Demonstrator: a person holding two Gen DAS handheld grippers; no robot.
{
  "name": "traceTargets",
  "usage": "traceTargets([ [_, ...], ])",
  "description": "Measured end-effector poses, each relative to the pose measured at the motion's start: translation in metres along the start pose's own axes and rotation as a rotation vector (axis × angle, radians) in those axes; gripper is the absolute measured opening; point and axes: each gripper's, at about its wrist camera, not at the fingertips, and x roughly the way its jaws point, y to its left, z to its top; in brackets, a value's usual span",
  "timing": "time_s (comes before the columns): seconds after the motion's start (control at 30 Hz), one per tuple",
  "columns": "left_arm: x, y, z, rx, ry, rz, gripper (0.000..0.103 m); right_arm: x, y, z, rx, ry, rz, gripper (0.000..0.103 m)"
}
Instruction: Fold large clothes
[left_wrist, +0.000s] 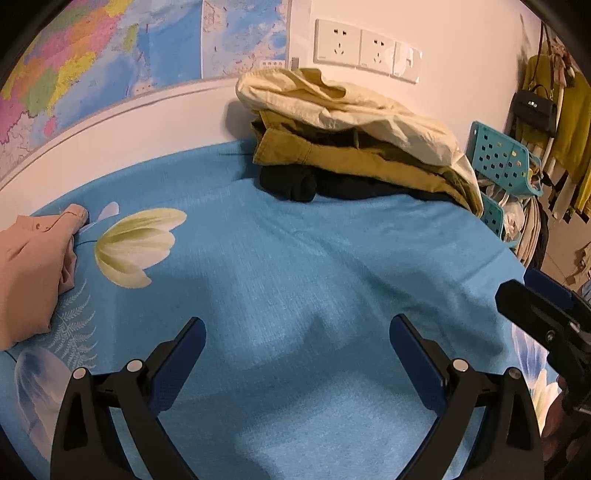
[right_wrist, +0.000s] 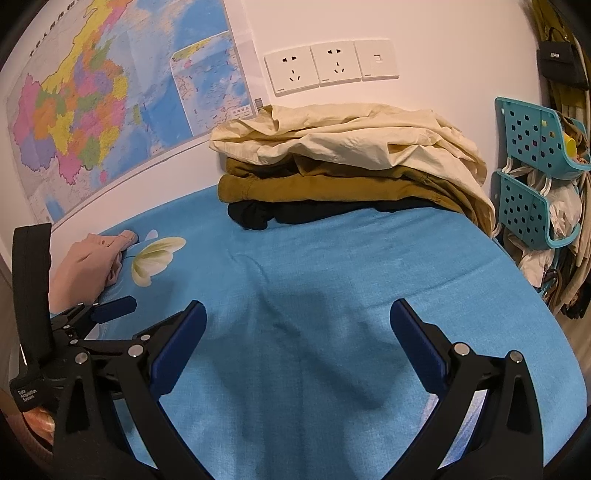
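Observation:
A stack of folded clothes lies at the far side of the bed against the wall: a cream garment on top, mustard-brown ones under it, a black one at the bottom. A pink garment lies crumpled at the bed's left edge. My left gripper hovers open over the bare blue sheet, with nothing between its fingers. My right gripper is also open over the sheet and holds nothing. Each gripper's body shows at the edge of the other's view.
The bed is covered by a blue sheet with a pale flower print. A map and wall sockets are behind it. Teal perforated baskets, hanging clothes and a black handbag crowd the right side.

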Motion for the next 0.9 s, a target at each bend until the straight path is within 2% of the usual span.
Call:
traceTargets([
  [0.9,-0.009,0.001,-0.001,0.001,-0.037,0.032,0.096,-0.001,0.0,0.0,0.003,-0.007,0.0,0.098],
])
